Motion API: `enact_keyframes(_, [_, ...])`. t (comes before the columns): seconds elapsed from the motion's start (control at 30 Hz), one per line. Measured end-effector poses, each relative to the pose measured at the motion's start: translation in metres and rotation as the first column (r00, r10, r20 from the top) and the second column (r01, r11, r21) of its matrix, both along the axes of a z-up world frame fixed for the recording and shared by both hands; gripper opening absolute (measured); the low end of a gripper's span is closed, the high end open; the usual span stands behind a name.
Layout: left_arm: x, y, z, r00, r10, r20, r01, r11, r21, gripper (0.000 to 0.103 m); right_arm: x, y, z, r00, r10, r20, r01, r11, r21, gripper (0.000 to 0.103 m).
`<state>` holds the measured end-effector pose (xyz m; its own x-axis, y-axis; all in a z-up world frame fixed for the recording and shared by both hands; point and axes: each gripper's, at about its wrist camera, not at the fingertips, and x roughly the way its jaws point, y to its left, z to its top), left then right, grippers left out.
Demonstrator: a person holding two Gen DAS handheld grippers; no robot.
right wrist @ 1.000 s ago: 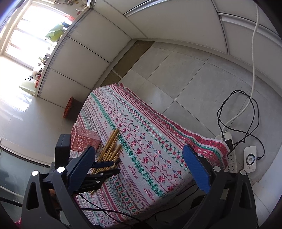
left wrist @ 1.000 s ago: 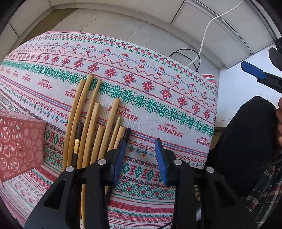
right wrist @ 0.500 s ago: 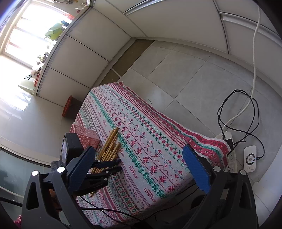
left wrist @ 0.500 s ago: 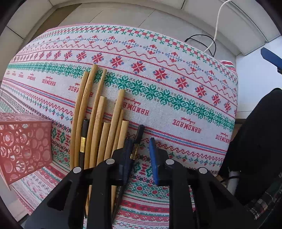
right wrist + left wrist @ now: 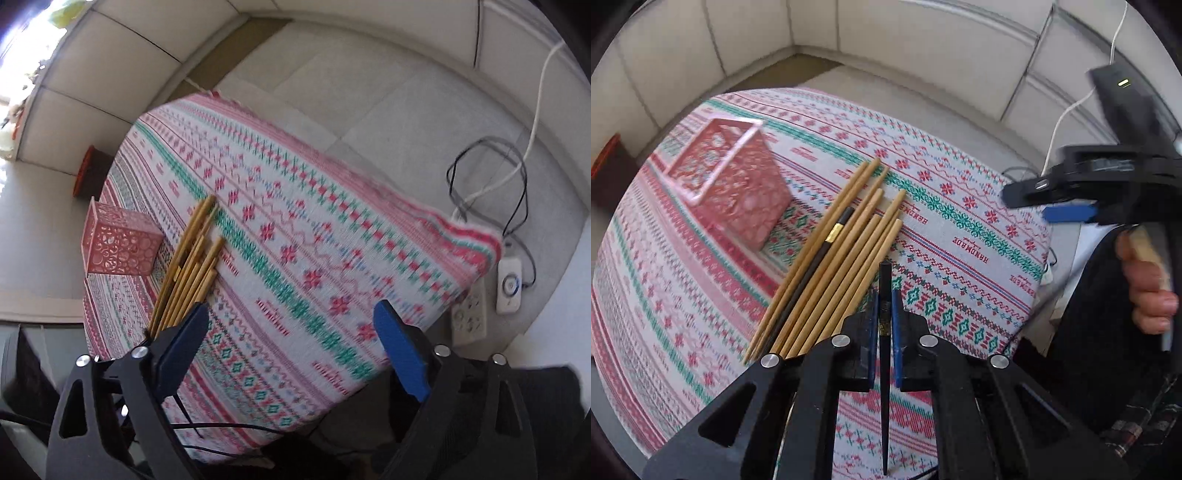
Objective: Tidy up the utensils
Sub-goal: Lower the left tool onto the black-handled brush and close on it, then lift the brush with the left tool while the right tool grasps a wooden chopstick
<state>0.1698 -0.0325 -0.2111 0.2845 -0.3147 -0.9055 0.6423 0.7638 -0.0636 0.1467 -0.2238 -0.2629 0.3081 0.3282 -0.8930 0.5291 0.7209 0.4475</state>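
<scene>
My left gripper (image 5: pixel 884 297) is shut on a black chopstick (image 5: pixel 885 280), lifted off the patterned cloth, its thin tip trailing back between the arms. Just left of it lie several bamboo chopsticks (image 5: pixel 846 254) and a second black chopstick (image 5: pixel 827 243) with a gold band. A red perforated box (image 5: pixel 729 184) stands further left. In the right wrist view my right gripper (image 5: pixel 291 325) hangs above the cloth with its jaws closing and nothing between them. The bamboo chopsticks (image 5: pixel 192 258) and the red box (image 5: pixel 118 243) lie to its left.
The patterned tablecloth (image 5: pixel 314 240) covers a small table over a tiled floor. A power strip (image 5: pixel 469 314), a white device (image 5: pixel 509 284) and cables lie on the floor at the right. A hand (image 5: pixel 1145 280) holds the right gripper's handle at the right of the left wrist view.
My left gripper closed on the black chopstick beside the bamboo ones, lifted it and swung so the red box came into fuller view. My right gripper came lower over the cloth.
</scene>
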Motion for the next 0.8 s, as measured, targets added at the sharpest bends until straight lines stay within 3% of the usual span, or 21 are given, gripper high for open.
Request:
enact_keyframes(0.1, [-0.025, 0.039, 0.031, 0.994, 0.083, 0.069, -0.076, 0.991, -0.109, 0.006, 0.021, 0.029, -0.024, 0.996, -0.015, -0.083, 0.021, 0.997, 0.07, 0.069])
enact_keyframes(0.33, [-0.048, 0.093, 0.068, 0.971, 0.191, 0.141, -0.145, 0.948, -0.285, 0.006, 0.047, 0.068, -0.033, 0.992, -0.064, -0.108, 0.062, 0.998, -0.026, 0.062])
enact_keyframes(0.53, [-0.059, 0.105, 0.085, 0.964, 0.193, 0.183, -0.118, 0.927, -0.356, 0.006, 0.062, 0.084, -0.03, 0.984, -0.099, -0.147, 0.074, 0.984, -0.164, 0.062])
enact_keyframes(0.7, [-0.058, 0.117, 0.088, 0.956, 0.228, 0.187, -0.14, 0.908, -0.395, 0.006, 0.073, 0.1, -0.029, 0.978, -0.071, -0.195, 0.016, 0.963, -0.27, 0.061])
enact_keyframes(0.8, [-0.055, 0.124, 0.087, 0.95, 0.249, 0.186, -0.154, 0.897, -0.414, 0.006, 0.075, 0.103, -0.029, 0.971, -0.095, -0.218, 0.033, 0.962, -0.271, 0.059])
